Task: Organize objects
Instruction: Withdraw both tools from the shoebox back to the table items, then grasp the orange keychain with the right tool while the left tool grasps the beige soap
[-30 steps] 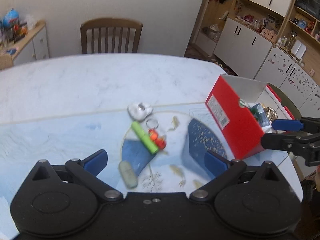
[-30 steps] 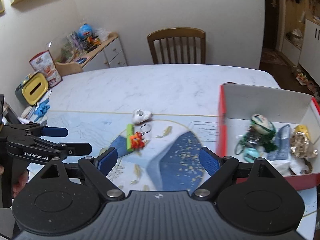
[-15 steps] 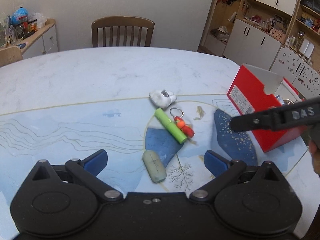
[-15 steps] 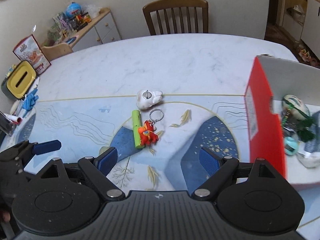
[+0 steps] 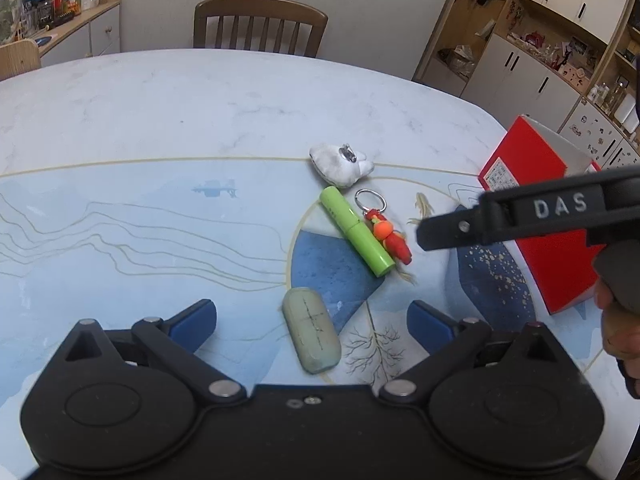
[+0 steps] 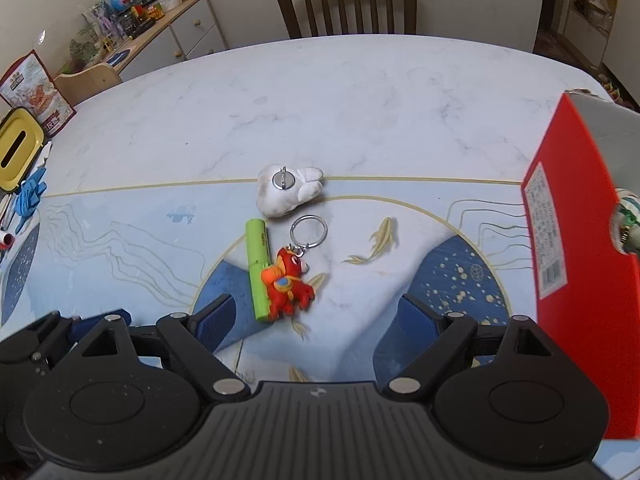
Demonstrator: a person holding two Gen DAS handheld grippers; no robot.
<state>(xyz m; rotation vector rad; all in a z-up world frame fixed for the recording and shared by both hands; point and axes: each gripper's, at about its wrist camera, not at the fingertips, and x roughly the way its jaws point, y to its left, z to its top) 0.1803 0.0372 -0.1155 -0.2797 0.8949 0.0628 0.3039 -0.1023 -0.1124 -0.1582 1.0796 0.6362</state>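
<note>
A: The loose objects lie together on the bench [image 6: 320, 92]: a green tube [image 6: 257, 266], an orange keychain figure [image 6: 287, 283] touching its side, a white plush charm [image 6: 286, 194] just beyond them, and, in the left view, a grey-green oval case [image 5: 311, 334] nearest us. The red box [image 6: 576, 272] stands to the right, well apart from the group.

B: What has changed for us? A second ago our right gripper [image 6: 316, 318] looked down into the box, at the things already in it. Now it has swung left and dropped toward the tube and keychain, and the box has slid to the edge of its view.

A: So we judge a drop-off is done and we are reaching for the next piece. Four things are left out.

B: And our left gripper [image 5: 312, 322]?

A: It has come closer and lower too; the oval case now sits between its fingers [image 5: 192, 318], not yet touched.

B: Both sets of fingers are spread wide and hold nothing. The right ones [image 6: 214, 322] tilt down at the bench, with the tube's near end just inside the left finger.

A: In the left view, our right gripper's body crosses in front of the box, a hand [image 5: 622, 332] on its grip.
</note>
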